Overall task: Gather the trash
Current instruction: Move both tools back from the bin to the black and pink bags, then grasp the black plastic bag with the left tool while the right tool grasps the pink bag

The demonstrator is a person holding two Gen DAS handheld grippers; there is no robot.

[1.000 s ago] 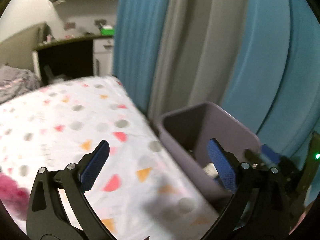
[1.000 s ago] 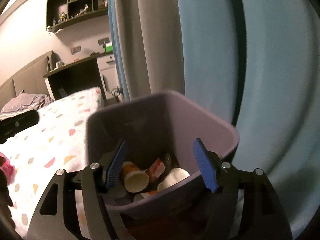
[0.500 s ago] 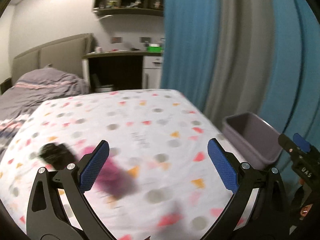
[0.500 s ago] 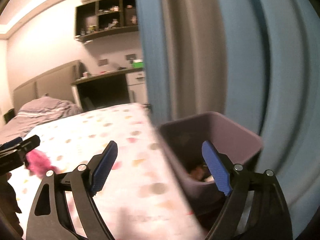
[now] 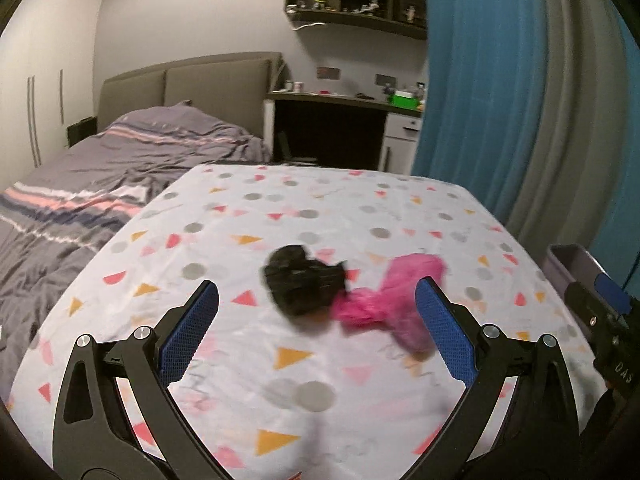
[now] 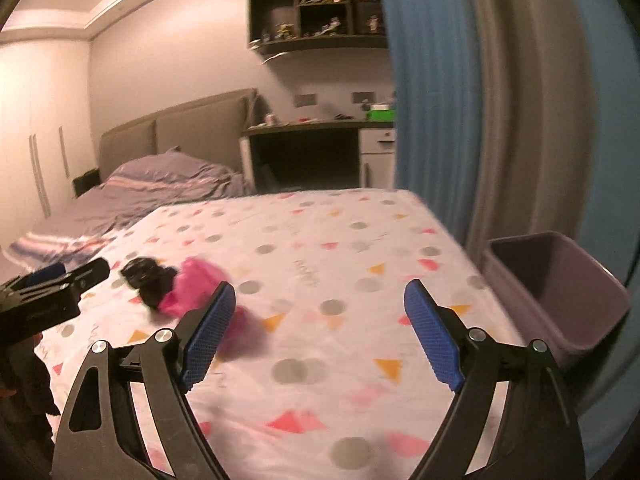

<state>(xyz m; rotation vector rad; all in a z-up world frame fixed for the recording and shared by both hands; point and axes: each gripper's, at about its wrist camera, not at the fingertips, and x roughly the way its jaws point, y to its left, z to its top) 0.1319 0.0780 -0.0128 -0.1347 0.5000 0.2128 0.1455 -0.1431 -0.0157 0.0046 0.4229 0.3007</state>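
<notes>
Lying crumpled on the spotted desk (image 5: pixel 248 360), the black bag (image 5: pixel 300 284) and the pink bag (image 5: pixel 394 300) touch each other, well apart from the bin (image 6: pixel 560 292) that stands just beside the desk's edge to take them. Both grippers face the bags with fingers spread and nothing between them: the left gripper (image 5: pixel 316 336) frames the pair, probably to take one, and the right gripper (image 6: pixel 320 334) hangs between bags and bin.

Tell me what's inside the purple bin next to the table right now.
Only the purple bin and its bare inner walls show in the right wrist view; its bottom is hidden behind the near rim, so any contents cannot be seen. In the left wrist view just a corner shows.
</notes>
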